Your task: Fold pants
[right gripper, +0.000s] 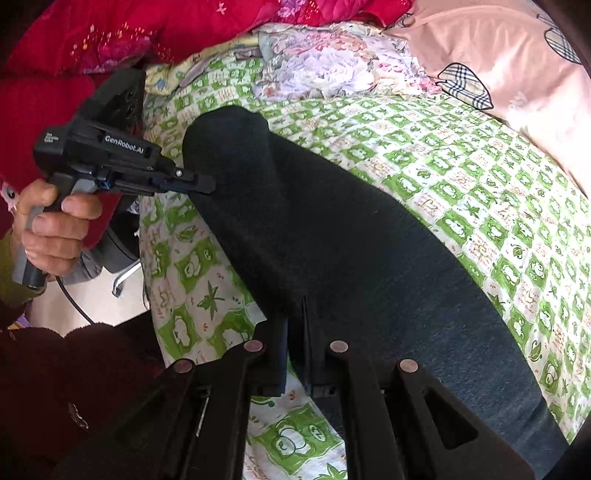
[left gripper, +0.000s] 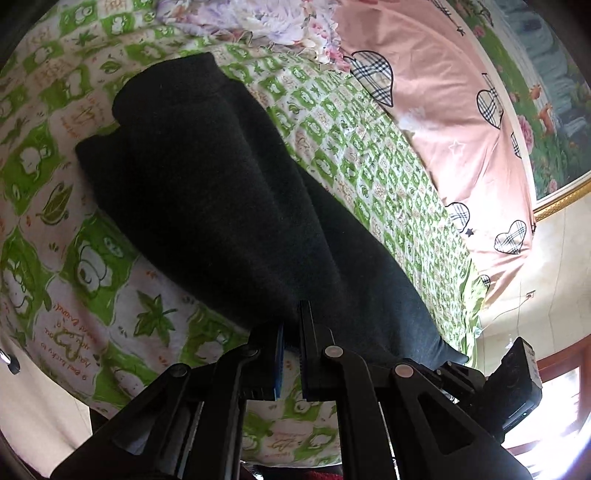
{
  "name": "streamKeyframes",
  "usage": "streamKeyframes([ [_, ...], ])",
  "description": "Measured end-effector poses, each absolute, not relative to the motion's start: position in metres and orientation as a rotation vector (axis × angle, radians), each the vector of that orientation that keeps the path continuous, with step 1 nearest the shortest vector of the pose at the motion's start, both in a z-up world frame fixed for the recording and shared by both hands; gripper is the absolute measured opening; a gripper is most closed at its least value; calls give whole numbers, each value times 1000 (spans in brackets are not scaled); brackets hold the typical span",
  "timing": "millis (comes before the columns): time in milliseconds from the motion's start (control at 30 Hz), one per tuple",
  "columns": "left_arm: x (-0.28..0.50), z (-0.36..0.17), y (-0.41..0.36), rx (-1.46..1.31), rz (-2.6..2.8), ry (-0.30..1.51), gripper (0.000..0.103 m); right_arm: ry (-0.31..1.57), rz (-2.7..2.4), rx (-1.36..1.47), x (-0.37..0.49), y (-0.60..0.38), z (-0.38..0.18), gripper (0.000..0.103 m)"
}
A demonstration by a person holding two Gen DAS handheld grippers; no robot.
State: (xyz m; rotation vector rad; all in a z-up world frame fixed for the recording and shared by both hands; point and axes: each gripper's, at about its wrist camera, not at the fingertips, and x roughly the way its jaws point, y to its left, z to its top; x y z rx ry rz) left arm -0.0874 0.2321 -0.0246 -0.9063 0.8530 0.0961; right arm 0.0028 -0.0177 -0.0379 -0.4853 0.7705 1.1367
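Note:
Dark pants (left gripper: 221,192) lie lengthwise on a green-and-white patterned bed sheet (left gripper: 354,155). In the left wrist view my left gripper (left gripper: 291,332) is shut on the near edge of the pants. In the right wrist view my right gripper (right gripper: 293,321) is shut on the near edge of the pants (right gripper: 332,236) further along. The left gripper also shows in the right wrist view (right gripper: 207,183), held in a hand and pinching the pants edge near their far end. The right gripper's body shows at the lower right of the left wrist view (left gripper: 513,384).
A pink quilt with plaid hearts (left gripper: 454,96) lies along the far side of the bed. A floral cloth (right gripper: 332,62) and a red quilt (right gripper: 110,33) are bunched at the head. The bed's near edge (right gripper: 162,295) drops to the floor at left.

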Motion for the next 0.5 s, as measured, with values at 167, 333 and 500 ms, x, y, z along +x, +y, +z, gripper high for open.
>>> streamKeyframes([
  [167, -90, -35, 234, -913, 84, 865, 6, 806, 1132, -492, 5, -14, -42, 10],
  [333, -97, -38, 240, -923, 80, 874, 15, 829, 1126, -490, 5, -13, -41, 16],
  [500, -108, -31, 252, -916, 155, 859, 31, 822, 1151, -453, 1, -13, -30, 34],
])
